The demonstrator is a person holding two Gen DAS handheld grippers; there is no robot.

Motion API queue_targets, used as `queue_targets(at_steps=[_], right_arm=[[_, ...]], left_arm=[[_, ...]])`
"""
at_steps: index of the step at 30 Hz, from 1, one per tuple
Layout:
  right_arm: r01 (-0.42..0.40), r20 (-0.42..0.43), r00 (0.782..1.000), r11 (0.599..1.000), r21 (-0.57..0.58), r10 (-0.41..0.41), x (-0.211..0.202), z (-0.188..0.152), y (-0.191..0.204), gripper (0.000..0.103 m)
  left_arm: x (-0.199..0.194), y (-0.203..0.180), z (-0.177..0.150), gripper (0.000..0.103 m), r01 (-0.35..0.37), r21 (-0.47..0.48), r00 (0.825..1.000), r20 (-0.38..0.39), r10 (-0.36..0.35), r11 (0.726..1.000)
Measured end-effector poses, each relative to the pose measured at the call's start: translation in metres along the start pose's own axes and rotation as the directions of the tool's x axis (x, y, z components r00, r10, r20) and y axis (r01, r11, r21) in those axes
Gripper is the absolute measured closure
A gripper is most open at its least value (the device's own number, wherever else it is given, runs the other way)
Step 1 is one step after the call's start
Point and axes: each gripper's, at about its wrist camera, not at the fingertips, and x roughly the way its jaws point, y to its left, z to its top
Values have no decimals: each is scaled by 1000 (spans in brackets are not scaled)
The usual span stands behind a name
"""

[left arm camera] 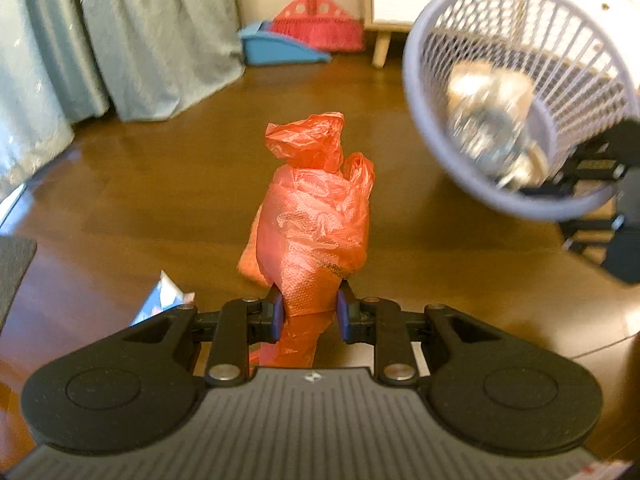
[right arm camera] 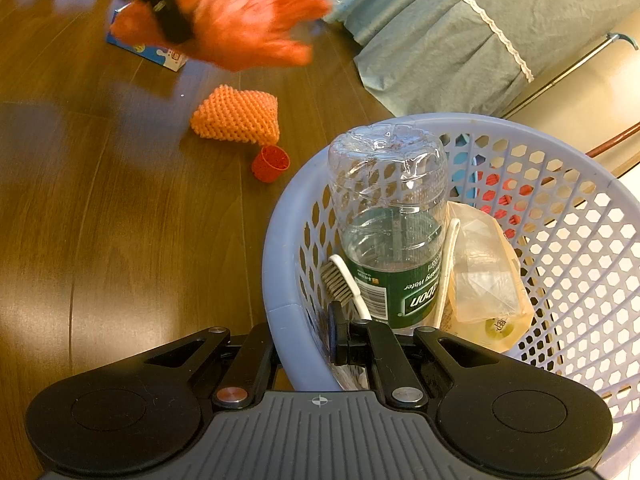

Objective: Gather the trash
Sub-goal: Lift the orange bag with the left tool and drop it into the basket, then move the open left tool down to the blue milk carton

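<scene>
Clamped in the left claw (left arm camera: 310, 314), the orange bag (left arm camera: 314, 216) points lengthwise ahead.

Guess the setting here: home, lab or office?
Most likely a home room, perhaps a bedroom: a red broom in a blue plastic dustpan by the wall, teal frilled fabric draping to the dark wood laminate floor, and white wooden-legged furniture.

Orange plastic bag (left arm camera: 316, 216), lavender lattice basket (right arm camera: 580, 240), green-labelled clear bottle (right arm camera: 390, 216), orange knobbly mesh (right arm camera: 236, 114).
</scene>
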Motion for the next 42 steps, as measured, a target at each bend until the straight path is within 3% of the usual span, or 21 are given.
queue_targets(at_steps=[4,9,17,18,20,21,24,33,42], right_arm=[[0,0,1000,1000,0,0,0,0,0,99],[0,0,1000,1000,2,0,0,0,1,99],[-2,2,1000,1000,4,2,0,0,0,99],[-2,2,1000,1000,5,2,0,0,0,99],[-2,2,1000,1000,4,2,0,0,0,100],[-2,2,1000,1000,5,2,0,1,0,100],[-2,5,1000,1000,10,2,1,1,-1,100],[-2,6,1000,1000,17,2,2,2,-3,100],[-2,5,1000,1000,18,2,1,3,-3,99]], left_arm=[[-17,-15,30,82,50,23,996,68,-52,998],[-29,-38,71,82,154,63,980,118,-160,986],[-25,-78,126,80,312,146,926,173,-335,939],[-23,-84,131,75,337,156,913,186,-362,929],[-16,-93,138,45,377,155,894,196,-402,913],[-13,-96,140,41,378,150,893,203,-402,914],[-15,-97,140,41,389,127,882,233,-409,913],[-18,-52,112,41,290,31,933,214,-289,957],[-23,15,57,41,125,-67,984,135,-115,990]])
